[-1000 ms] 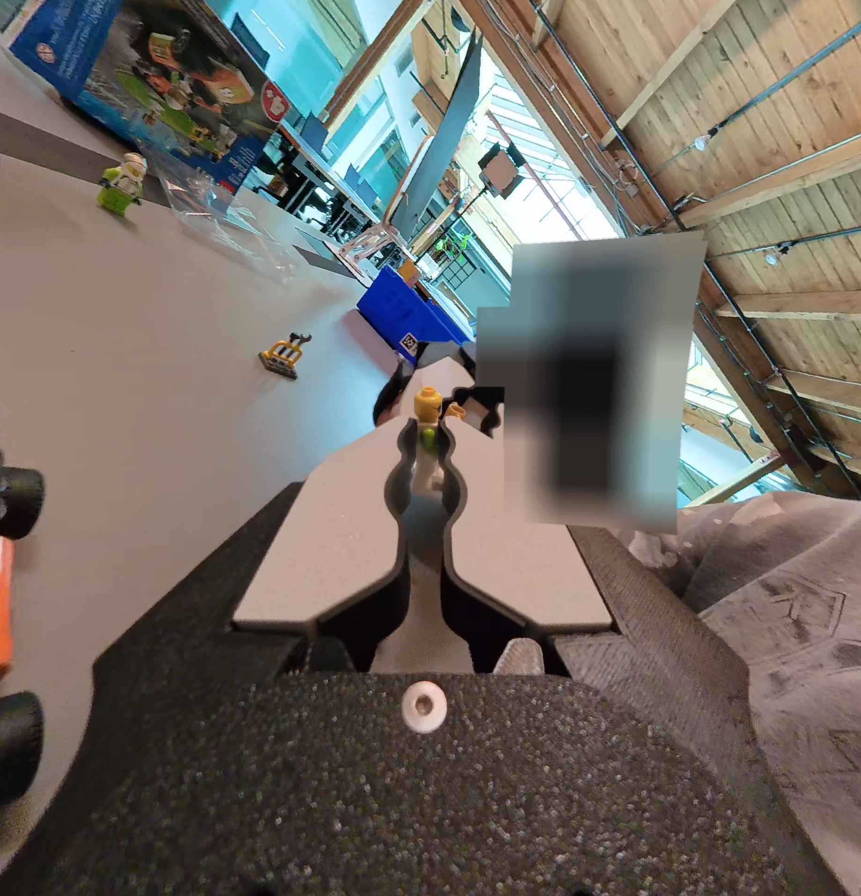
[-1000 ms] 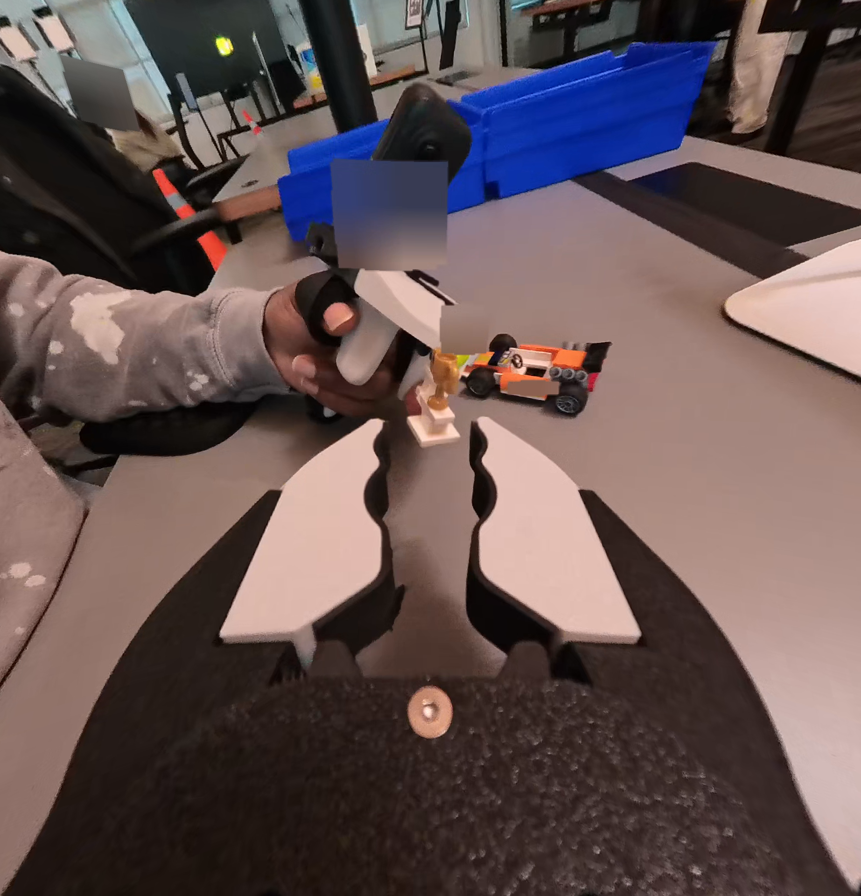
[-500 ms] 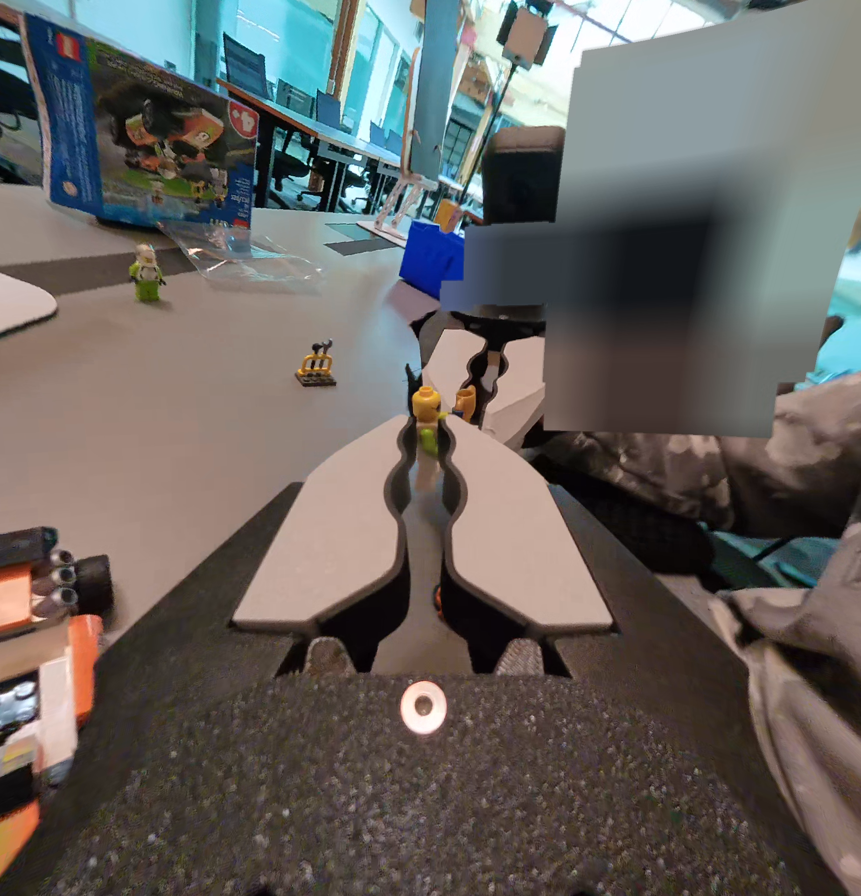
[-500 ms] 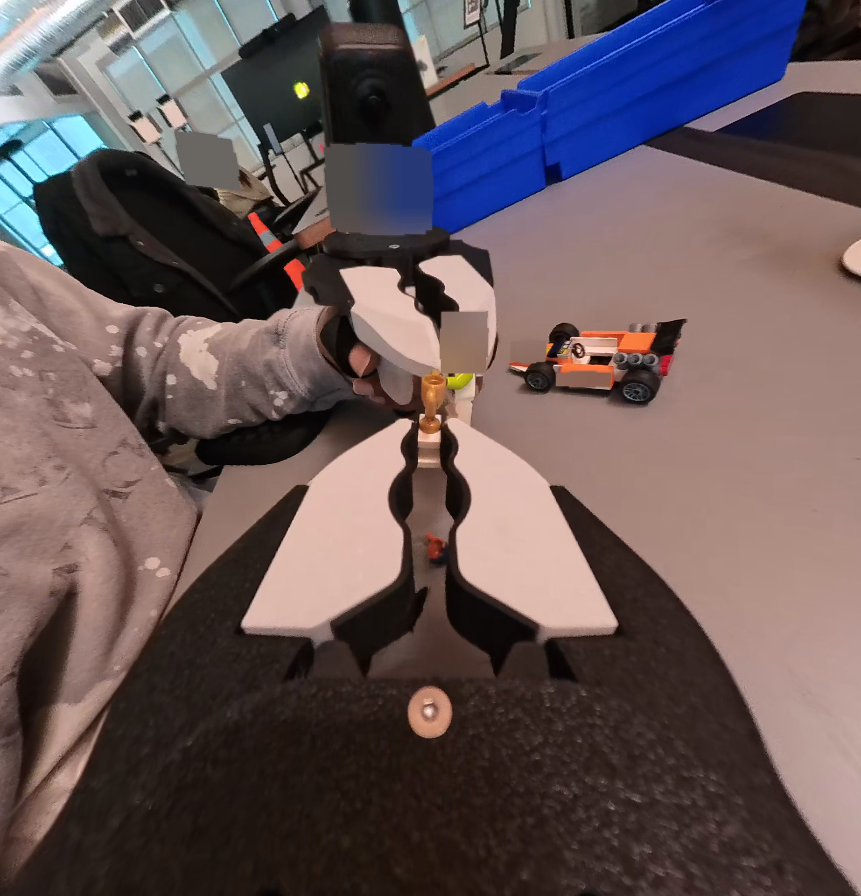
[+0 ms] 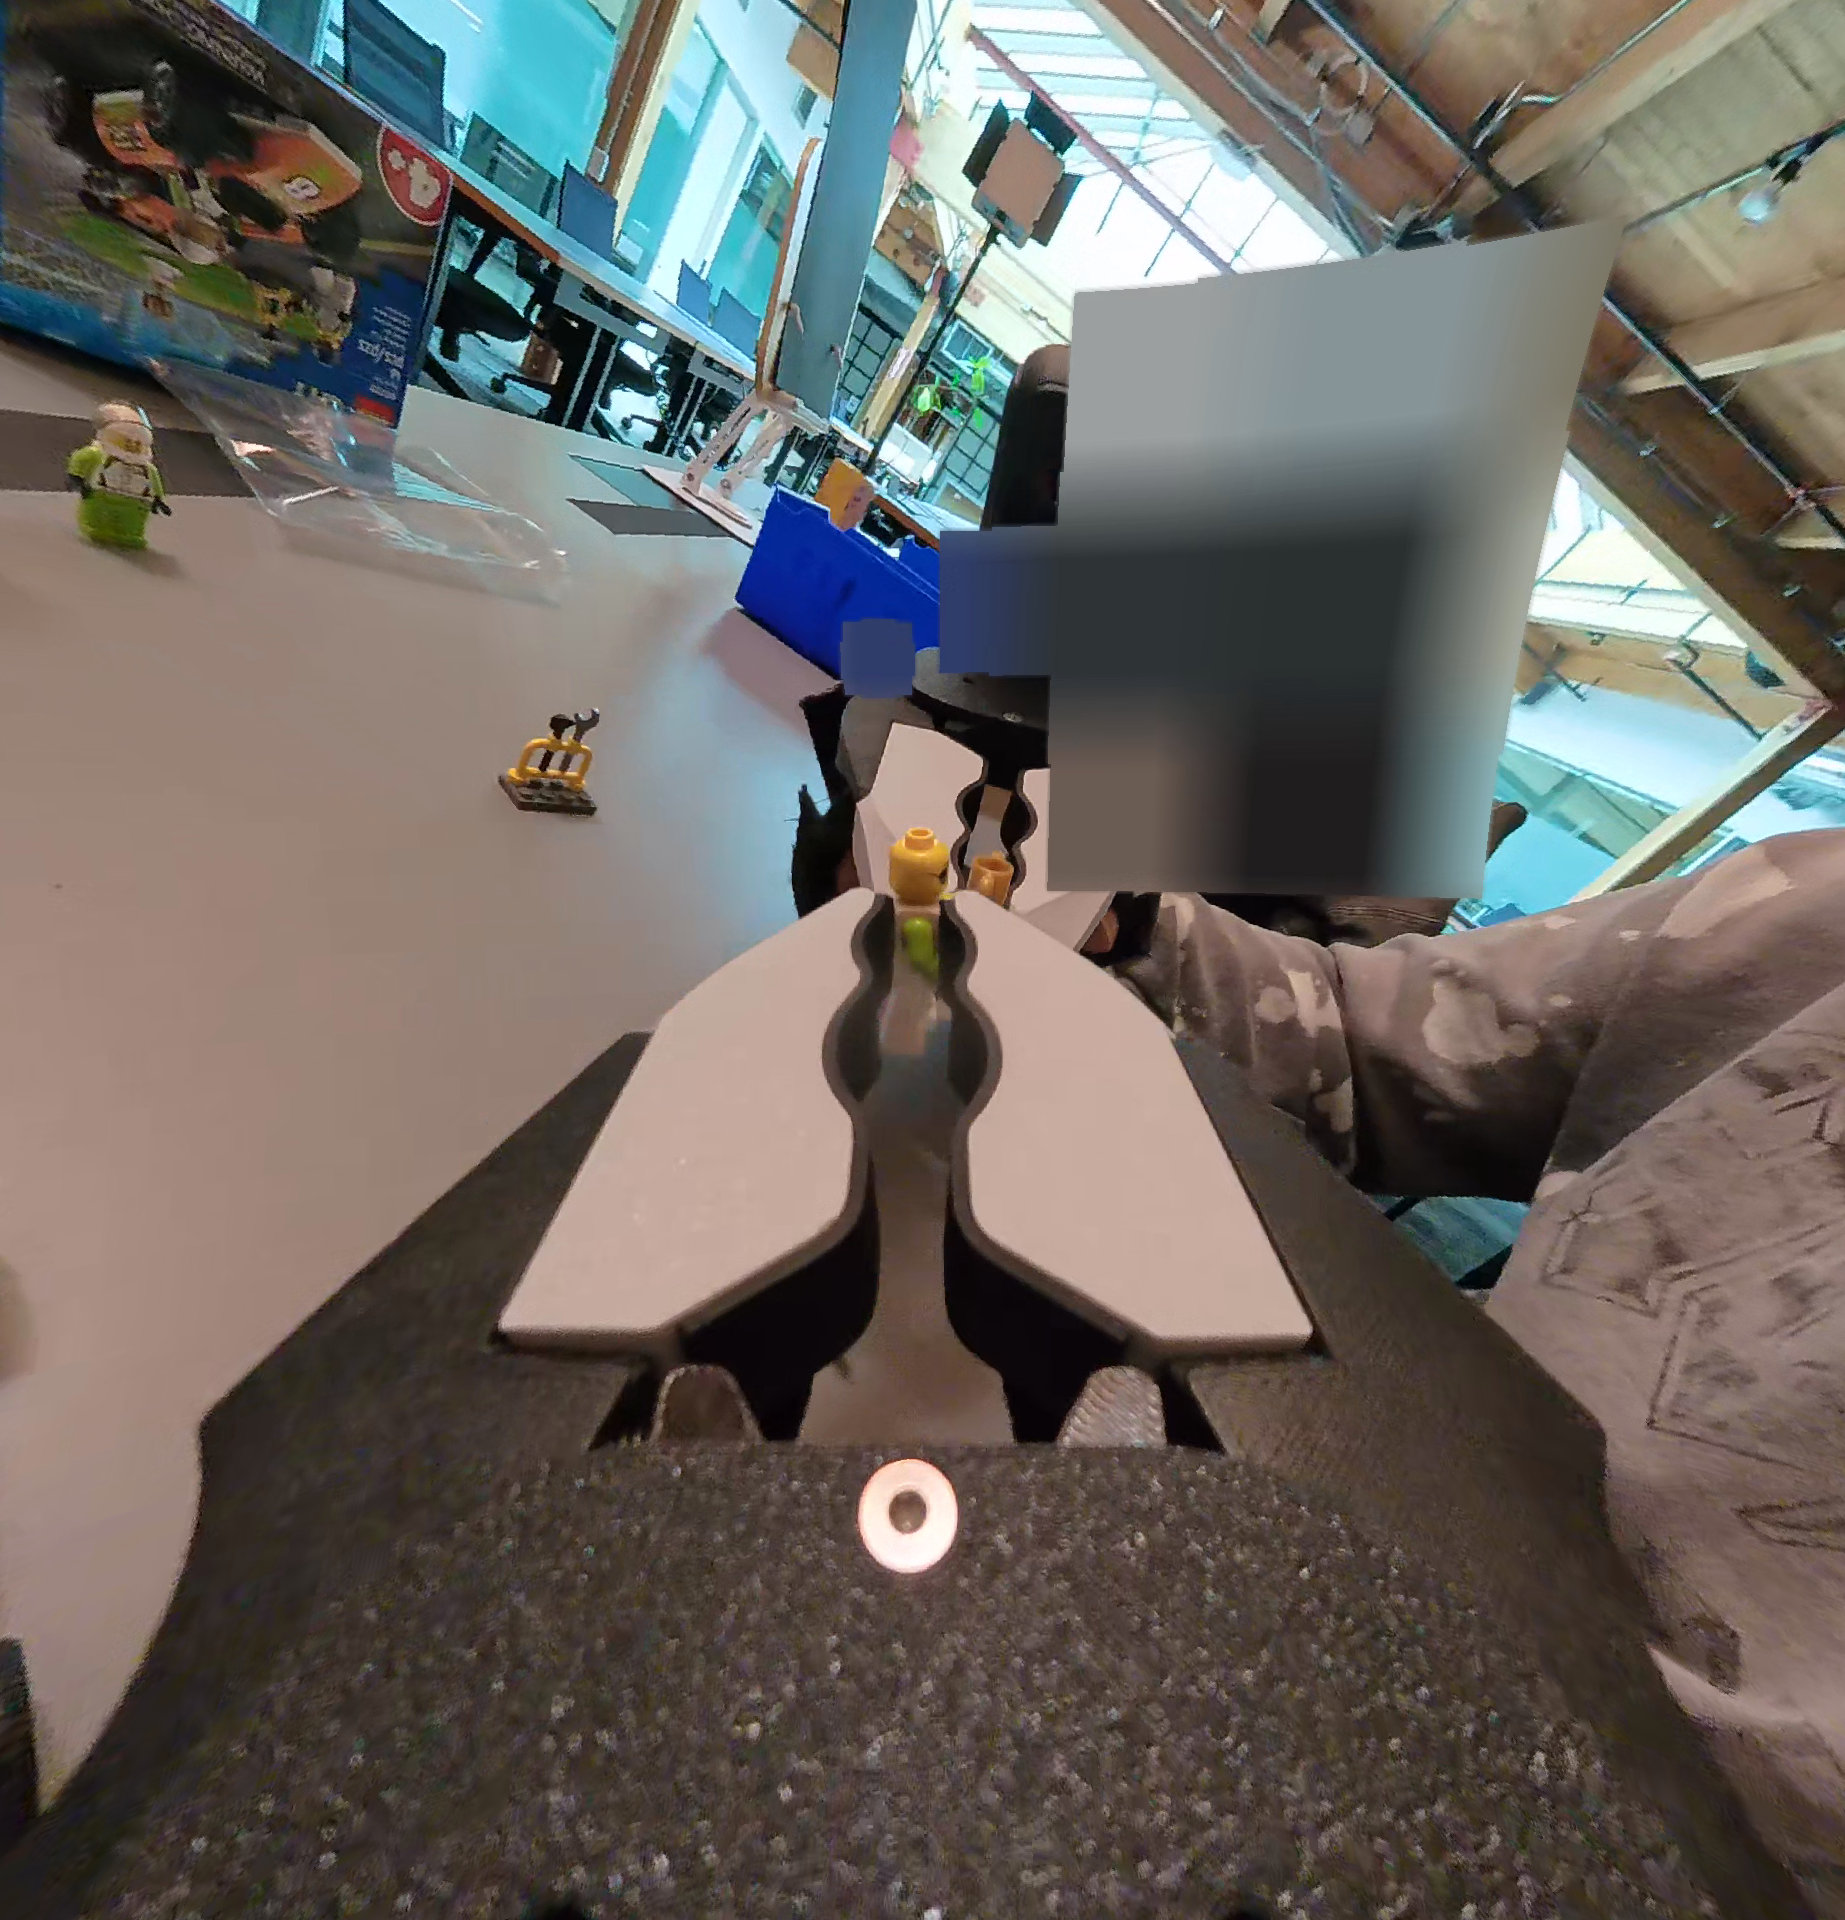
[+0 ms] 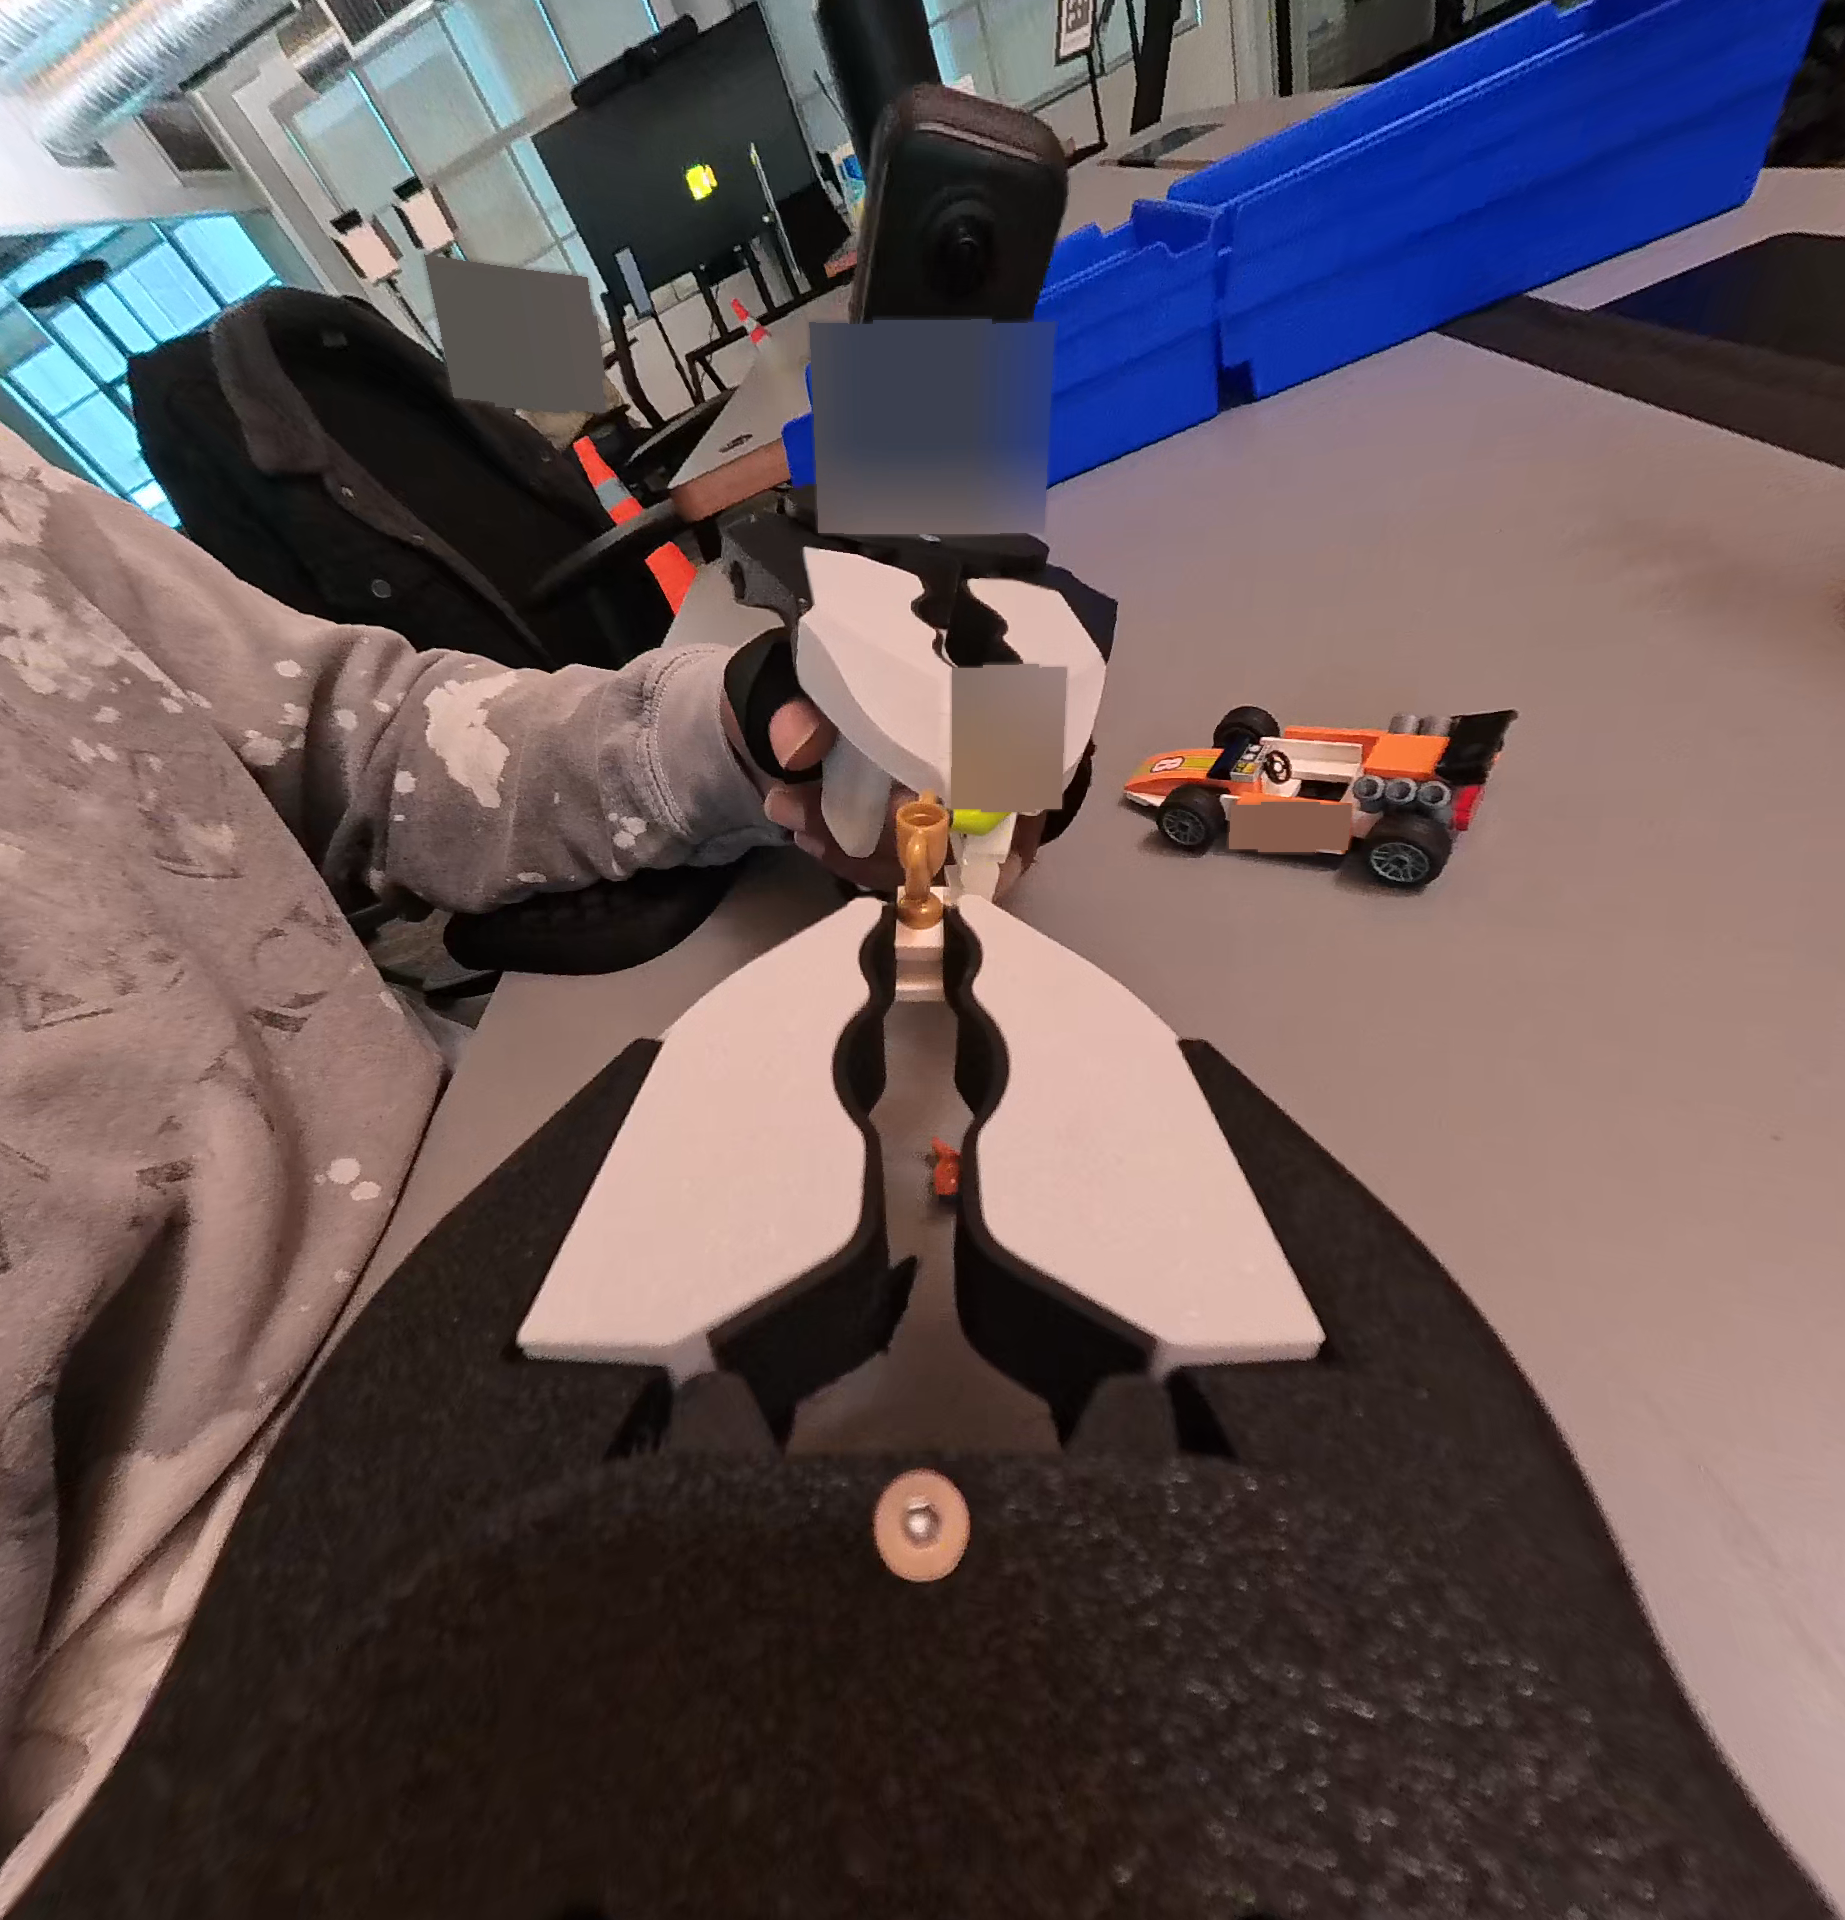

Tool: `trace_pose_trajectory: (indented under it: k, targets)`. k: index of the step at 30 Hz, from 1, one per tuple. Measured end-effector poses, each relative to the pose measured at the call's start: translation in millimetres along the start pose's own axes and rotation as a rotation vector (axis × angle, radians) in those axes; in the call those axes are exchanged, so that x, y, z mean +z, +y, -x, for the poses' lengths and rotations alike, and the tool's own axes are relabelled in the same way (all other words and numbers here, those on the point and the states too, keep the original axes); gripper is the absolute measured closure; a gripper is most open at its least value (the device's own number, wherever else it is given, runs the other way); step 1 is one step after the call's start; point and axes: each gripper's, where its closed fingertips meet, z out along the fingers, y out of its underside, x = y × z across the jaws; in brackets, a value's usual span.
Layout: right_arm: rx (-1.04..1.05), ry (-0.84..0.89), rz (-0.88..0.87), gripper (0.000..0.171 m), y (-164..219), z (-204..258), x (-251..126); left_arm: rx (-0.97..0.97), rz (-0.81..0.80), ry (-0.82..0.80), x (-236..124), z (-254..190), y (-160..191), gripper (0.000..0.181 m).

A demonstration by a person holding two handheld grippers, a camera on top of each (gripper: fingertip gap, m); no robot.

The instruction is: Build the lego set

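Holding the two parts tip to tip above the table [image 6: 1520, 1039]: the left gripper [image 5: 915, 925] is closed on a minifigure [image 5: 918, 883], clamped at the legs and torso so the yellow head and arm stand clear of the tips. The right gripper [image 6: 920, 935] is closed on the white base under a gold trophy [image 6: 919, 852], cup upward and exposed. The trophy sits just beside the figure's lime arm; contact cannot be confirmed. Probable reason for both grips: keep the mating ends free so the trophy can be clipped into the figure's hand. Below the right gripper's fingers, a small orange piece [image 6: 943, 1164] lies on the table. Farther off: finished orange race car [image 6: 1313, 795], tool rack [image 5: 551, 774], second minifigure [image 5: 118, 478], set box [image 5: 191, 177].
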Motion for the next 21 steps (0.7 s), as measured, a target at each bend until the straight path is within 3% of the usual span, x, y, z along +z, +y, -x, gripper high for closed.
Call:
trace_pose_trajectory:
  k: [4,9,16,21]
  targets:
    - [-0.003,-0.002,-0.008,0.163,-1,1,0,0.009,0.0,0.0,0,0,0,0.173]
    - [-0.029,0.033,-0.01,0.142,-2,-4,-1,0.013,-0.02,-0.018,-6,4,-5,0.173]
    - [-0.056,0.053,0.0,0.154,2,-6,3,0.004,-0.029,-0.014,-6,4,-6,0.173]
    - [-0.087,-0.052,-0.032,0.155,-1,10,0,-0.008,-0.026,0.078,-4,-11,-6,0.173]
